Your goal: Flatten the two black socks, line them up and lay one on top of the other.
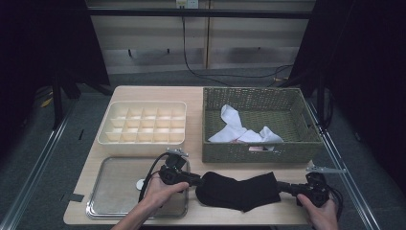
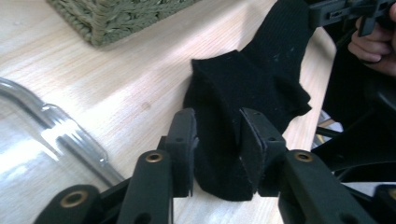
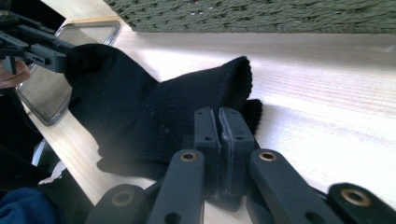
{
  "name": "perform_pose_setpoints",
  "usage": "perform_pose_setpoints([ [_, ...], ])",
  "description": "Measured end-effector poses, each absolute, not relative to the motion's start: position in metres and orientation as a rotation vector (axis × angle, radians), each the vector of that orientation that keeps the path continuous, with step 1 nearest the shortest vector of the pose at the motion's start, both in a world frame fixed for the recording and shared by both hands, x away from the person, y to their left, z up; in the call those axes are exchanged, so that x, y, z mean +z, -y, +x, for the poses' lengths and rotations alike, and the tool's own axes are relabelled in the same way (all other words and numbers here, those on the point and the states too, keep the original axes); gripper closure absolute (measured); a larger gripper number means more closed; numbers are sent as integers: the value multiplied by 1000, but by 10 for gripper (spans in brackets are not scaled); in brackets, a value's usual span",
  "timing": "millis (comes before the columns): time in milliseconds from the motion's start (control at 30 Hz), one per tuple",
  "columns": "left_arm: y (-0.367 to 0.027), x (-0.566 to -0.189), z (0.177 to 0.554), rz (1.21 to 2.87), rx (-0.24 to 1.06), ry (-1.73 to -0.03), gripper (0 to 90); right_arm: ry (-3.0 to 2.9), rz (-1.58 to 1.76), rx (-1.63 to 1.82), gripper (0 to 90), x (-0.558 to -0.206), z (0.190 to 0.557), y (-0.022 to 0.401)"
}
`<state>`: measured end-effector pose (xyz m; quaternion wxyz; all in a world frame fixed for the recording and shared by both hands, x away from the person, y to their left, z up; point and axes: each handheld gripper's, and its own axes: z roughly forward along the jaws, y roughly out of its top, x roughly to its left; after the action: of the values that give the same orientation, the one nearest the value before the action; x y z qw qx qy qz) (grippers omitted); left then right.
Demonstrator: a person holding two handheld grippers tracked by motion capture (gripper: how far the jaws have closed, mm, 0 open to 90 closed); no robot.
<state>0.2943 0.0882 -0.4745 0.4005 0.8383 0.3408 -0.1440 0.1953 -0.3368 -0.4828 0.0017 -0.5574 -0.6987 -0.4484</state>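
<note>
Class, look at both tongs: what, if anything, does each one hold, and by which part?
The right tongs are shut on the black sock at its right-hand end. The left tongs stand open around its other end, gripping nothing.

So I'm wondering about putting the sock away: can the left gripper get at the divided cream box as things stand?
Probably yes. The divided box lies just beyond the left gripper, past the metal tray, with nothing standing between. The black sock still sits between its open jaws, though, and the right gripper pinches the other end.
</note>
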Motion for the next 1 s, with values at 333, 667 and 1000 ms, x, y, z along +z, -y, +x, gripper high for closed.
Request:
perform_pose_setpoints([
  [333,-88,-475,297,2116,-343,-856,885,2174,-1737,-1420,868,-479,192,337],
  [667,-97,-454,286,2057,-403,-801,894,2186,-1713,-1456,871,-457,179,338],
  [1000,-97,-467,288,2112,-410,-836,894,2182,-1721,-1419,870,-468,179,338],
])
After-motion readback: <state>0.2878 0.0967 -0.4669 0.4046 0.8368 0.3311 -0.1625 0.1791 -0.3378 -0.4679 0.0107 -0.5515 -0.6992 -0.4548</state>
